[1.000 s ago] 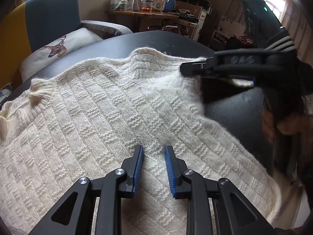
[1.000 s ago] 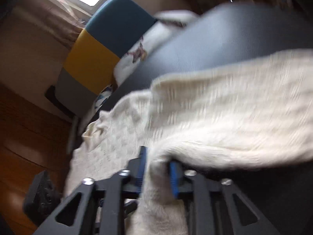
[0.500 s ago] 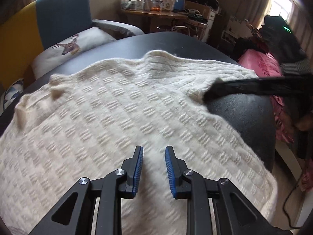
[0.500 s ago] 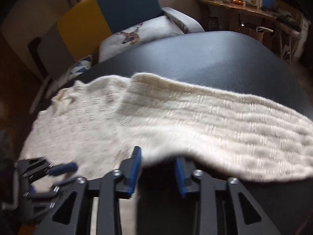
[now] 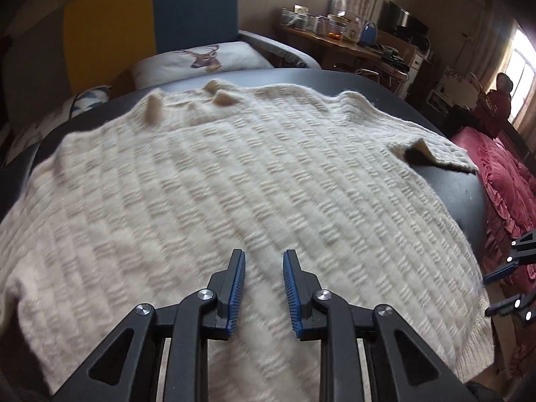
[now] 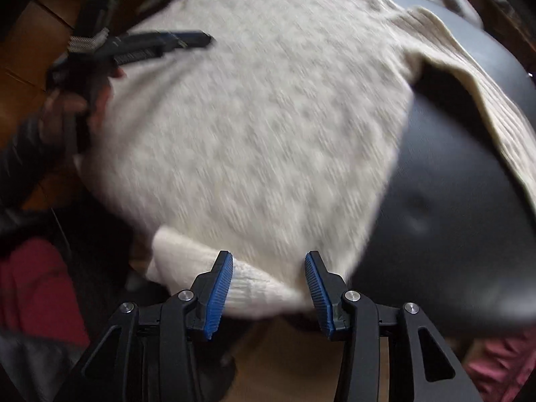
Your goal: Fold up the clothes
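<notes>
A cream knitted sweater (image 5: 234, 181) lies spread flat over a round black table (image 5: 469, 201), its sleeve (image 5: 435, 154) stretched out to the right. My left gripper (image 5: 263, 284) hovers open and empty above the sweater's near part. In the right wrist view the sweater (image 6: 254, 117) fills the middle and its hem hangs over the table edge. My right gripper (image 6: 268, 288) is open and empty just off the near hem. The left gripper (image 6: 160, 47) shows there at upper left. The right gripper's fingertips (image 5: 502, 271) show at the right edge of the left wrist view.
A blue and yellow armchair (image 5: 150, 23) with a deer cushion (image 5: 204, 60) stands behind the table. A cluttered wooden side table (image 5: 335, 40) is at the back. A red bedspread (image 5: 506, 184) lies to the right. A person (image 5: 499, 100) stands by the window.
My right gripper has let go of the sleeve, which now lies flat on the table, and has swung round to the sweater's near hem. The left gripper has lifted a little.
</notes>
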`<state>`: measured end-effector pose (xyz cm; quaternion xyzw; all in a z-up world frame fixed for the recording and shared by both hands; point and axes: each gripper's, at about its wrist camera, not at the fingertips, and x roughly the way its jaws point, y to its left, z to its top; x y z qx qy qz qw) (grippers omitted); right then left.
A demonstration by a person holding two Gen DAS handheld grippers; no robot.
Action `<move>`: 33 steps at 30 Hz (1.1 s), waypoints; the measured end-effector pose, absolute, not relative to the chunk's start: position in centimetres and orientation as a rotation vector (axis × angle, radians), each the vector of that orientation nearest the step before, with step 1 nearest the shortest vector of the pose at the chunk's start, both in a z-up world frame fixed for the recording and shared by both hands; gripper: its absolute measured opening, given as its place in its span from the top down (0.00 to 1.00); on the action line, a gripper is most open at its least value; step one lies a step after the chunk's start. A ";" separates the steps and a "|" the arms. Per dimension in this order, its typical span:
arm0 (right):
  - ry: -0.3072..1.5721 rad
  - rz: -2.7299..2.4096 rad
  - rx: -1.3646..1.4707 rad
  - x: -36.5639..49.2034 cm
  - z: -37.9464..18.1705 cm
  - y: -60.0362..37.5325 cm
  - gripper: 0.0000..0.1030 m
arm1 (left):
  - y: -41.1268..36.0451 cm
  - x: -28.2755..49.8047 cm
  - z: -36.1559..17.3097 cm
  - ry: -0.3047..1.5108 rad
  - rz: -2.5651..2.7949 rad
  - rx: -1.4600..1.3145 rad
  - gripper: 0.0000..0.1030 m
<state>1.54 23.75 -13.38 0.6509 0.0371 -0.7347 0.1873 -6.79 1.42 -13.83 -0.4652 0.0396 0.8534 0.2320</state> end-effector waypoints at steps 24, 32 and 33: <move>-0.152 -2.565 1.588 1.4 -16.0 23.8 0.00 | -22.9 5.2 -13.4 -0.633 2.490 -1.336 0.65; -0.201 -2.637 1.588 1.8 -15.7 24.2 0.18 | -19.4 3.9 -13.5 -0.451 2.530 -1.379 0.70; -0.178 -2.658 1.593 1.9 -15.6 24.3 0.22 | -18.8 3.8 -13.6 -0.420 2.539 -1.389 0.73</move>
